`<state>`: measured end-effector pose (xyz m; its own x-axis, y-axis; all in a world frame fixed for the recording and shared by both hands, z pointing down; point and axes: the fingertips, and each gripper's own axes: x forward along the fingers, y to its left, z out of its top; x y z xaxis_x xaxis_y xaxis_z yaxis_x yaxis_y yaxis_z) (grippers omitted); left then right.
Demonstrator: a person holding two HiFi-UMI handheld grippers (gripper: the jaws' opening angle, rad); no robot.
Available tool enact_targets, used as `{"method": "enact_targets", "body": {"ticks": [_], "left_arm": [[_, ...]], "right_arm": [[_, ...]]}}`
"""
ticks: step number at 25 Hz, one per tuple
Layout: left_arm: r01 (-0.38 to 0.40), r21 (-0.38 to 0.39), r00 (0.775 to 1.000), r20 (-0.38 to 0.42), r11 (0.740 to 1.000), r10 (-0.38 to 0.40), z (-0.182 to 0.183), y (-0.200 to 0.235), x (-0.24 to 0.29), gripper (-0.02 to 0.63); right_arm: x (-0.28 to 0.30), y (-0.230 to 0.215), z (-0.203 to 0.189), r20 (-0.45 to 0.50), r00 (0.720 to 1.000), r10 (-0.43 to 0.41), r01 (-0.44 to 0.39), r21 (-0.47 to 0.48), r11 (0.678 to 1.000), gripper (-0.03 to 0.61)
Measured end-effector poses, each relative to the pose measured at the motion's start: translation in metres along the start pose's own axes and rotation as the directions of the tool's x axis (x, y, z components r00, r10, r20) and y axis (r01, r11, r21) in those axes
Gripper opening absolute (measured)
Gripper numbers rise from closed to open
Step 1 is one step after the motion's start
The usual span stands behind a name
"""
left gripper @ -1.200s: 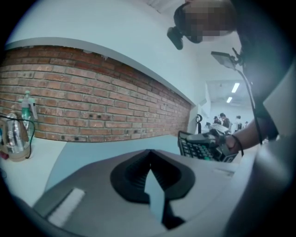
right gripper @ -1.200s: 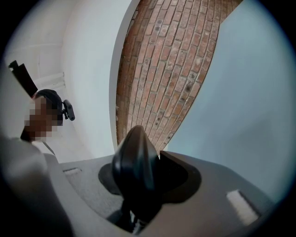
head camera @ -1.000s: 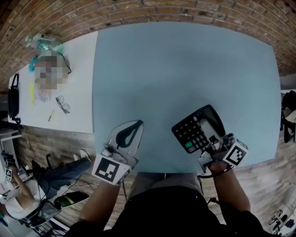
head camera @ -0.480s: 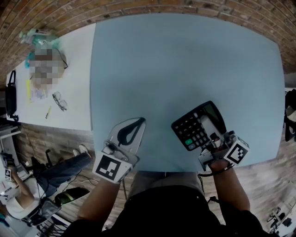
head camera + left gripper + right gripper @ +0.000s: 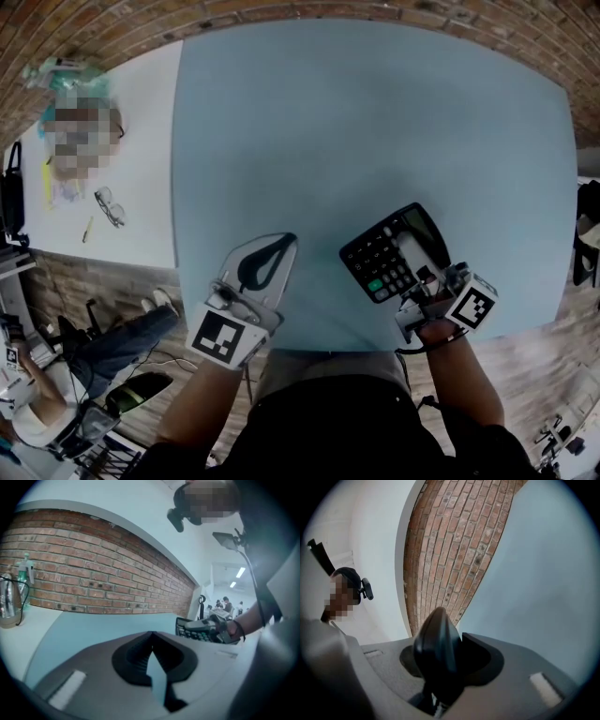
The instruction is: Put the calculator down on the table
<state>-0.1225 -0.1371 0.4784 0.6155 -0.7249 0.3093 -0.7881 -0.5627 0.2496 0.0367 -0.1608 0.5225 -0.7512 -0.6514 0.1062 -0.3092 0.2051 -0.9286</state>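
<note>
Our right gripper (image 5: pixel 419 258) clamps the calculator (image 5: pixel 389 253) low over the near edge of the table (image 5: pixel 375 122); our left gripper (image 5: pixel 284 241) hovers closed and empty over that edge. Setting down looks unfinished: we should lower it flat, then release.

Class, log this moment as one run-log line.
right gripper: shut on calculator | left gripper: shut, empty | calculator: over table, not released

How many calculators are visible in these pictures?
1. The black rectangular calculator is held in the fingers of the right gripper, over the near right part of the light blue table. Clutter on the white side table is too small to check.
</note>
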Motion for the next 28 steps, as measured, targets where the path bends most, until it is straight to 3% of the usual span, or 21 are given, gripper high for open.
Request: {"method": "enact_targets", "body": {"ticks": [28], "left_arm": [[-0.001,-0.034,0.999,-0.033,0.999,0.000,-0.009,-0.008,0.035,0.002]], "right_arm": [[0.014,-0.054,-0.005,-0.048,0.997,-0.064,0.068,0.068,0.995,0.132]]}}
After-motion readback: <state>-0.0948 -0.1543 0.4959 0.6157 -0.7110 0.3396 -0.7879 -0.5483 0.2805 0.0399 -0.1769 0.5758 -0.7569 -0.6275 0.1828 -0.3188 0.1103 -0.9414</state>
